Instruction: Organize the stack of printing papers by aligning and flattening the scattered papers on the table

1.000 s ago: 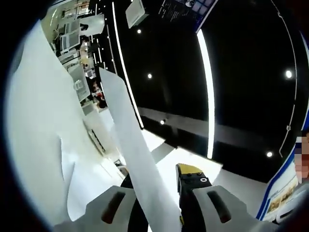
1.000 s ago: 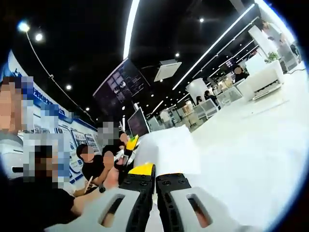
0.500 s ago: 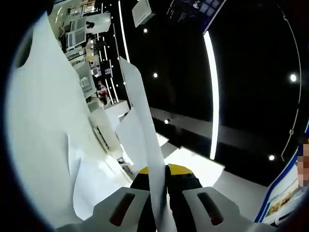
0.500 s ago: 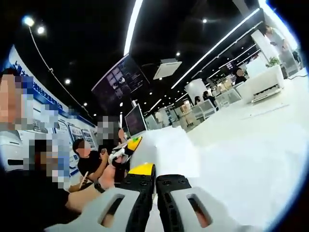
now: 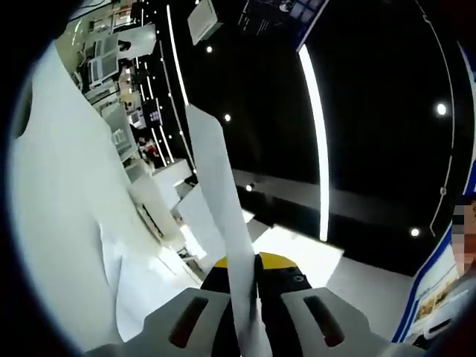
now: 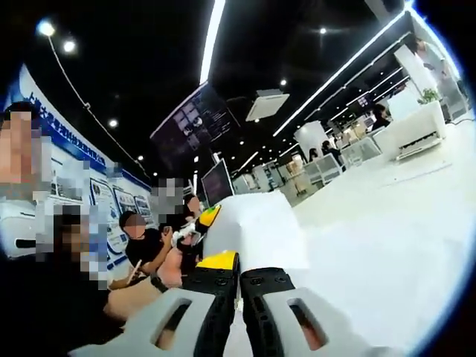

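I start with the widest thing, the white bench (image 6: pixel 387 223), which spreads pale and bare across the right gripper view and tilts steeply up the left side of the left gripper view, so both my cameras are rolled well off level.

Next, the printing papers. In the right gripper view the paper stack (image 6: pixel 256 234) stands up just ahead of my right tongs (image 6: pixel 238 286), its broad face turned toward me. In the left gripper view the same papers show edge-on as a narrow white strip (image 5: pixel 219 201) rising from between the jaws, with more loose sheets (image 5: pixel 201 219) fanned out just behind it.

My left tongs (image 5: pixel 245 294) are clamped on that edge, jaws pressed together with the paper running through them. My right tongs have the jaws together too, the bottom edge of the stack meeting their tips; whether paper is pinched between them I cannot tell from here.

I judge I am in the aligning step: the papers are held upright off the bench, one edge in each tool, not yet squared. The next move, as I read it, calls for tapping the lower edge down on the bench so the sheets settle flush, then laying the stack flat.
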Tool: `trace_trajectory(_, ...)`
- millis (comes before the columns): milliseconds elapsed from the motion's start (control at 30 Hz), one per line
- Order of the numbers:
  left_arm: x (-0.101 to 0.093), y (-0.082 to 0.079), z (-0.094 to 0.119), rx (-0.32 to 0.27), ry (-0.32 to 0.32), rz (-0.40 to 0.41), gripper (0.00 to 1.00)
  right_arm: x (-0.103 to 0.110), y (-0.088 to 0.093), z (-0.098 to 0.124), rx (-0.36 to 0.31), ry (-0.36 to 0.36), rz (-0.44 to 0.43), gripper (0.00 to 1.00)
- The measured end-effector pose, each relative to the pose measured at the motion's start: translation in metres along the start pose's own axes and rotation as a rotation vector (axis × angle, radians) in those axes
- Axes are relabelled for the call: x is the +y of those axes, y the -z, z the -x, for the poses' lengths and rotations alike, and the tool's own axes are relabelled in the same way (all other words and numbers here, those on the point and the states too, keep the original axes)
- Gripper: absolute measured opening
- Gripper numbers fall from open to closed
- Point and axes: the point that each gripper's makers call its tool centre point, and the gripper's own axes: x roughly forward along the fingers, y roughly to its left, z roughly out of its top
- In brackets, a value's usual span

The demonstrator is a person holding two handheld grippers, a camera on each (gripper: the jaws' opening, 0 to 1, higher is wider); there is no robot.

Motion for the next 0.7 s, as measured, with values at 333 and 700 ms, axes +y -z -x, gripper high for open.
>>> trace_trajectory(333, 0.020, -0.012, 0.016, -0.038, -0.076, -0.014, 0.05, -0.023, 0.008, 0.004, 0.046, 0.077, 0.016, 0.08)
trace_trajectory(700, 0.039, -0.015, 0.032, -0.029, -0.185, -0.102, 0.06, -0.034, -0.007, 0.017, 0.018, 0.149, 0.015, 0.08)
